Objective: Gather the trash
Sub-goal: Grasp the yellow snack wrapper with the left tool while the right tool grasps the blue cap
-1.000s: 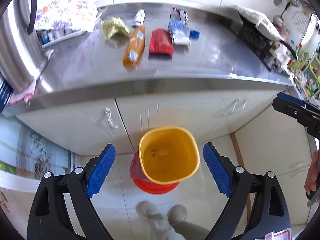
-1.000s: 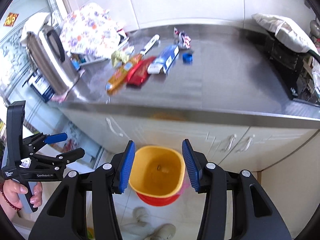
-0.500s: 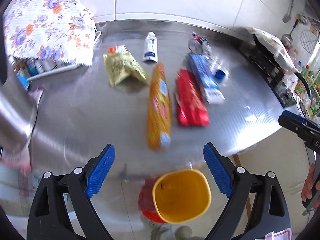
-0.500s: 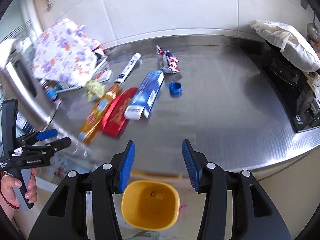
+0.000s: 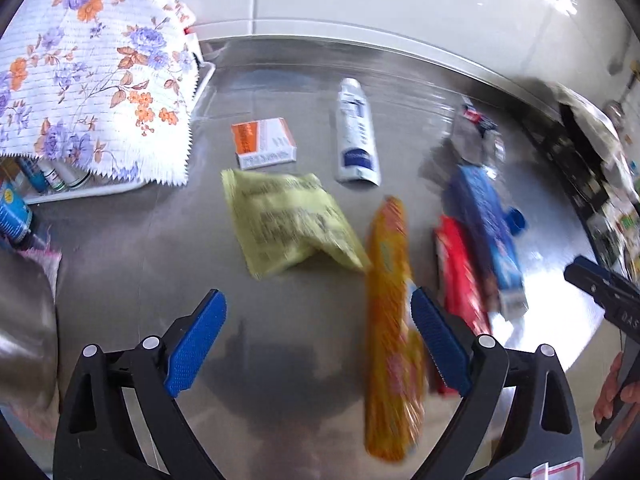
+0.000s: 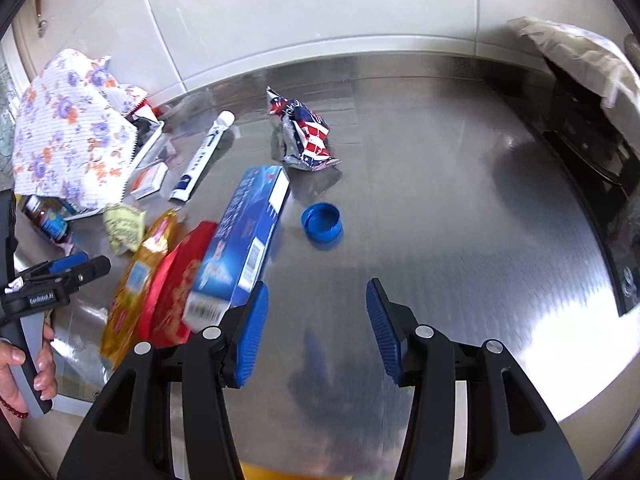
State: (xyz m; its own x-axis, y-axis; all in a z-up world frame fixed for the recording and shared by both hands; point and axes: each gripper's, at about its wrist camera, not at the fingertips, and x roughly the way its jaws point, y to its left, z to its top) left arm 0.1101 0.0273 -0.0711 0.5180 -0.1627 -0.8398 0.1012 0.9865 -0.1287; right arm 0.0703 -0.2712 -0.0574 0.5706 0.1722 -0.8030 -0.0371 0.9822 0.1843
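Trash lies on the steel counter [image 6: 460,220]: a yellow packet [image 5: 288,224], a long orange packet [image 5: 390,320], a red packet [image 5: 460,280], a blue box [image 6: 248,232], a blue cap [image 6: 322,220], a crumpled wrapper [image 6: 304,132], a white tube [image 5: 356,132] and a small orange-white box [image 5: 264,142]. My left gripper [image 5: 316,296] hangs open over bare counter below the yellow packet, its right finger beside the orange packet. The jaws of my right gripper [image 6: 317,284] are opening with nothing between them, below the cap. A sliver of the yellow bin [image 6: 260,474] shows beneath.
A floral cloth [image 5: 88,72] covers a rack of small bottles at the back left. A steel kettle [image 5: 24,320] stands at the left edge. A black stove [image 6: 592,132] with a pale bag [image 6: 580,48] on it fills the right. Tiled wall runs behind.
Both grippers have swept forward from above the yellow bin on the floor to over the counter. The trash now lies close in front of them and the bin has dropped out of view.
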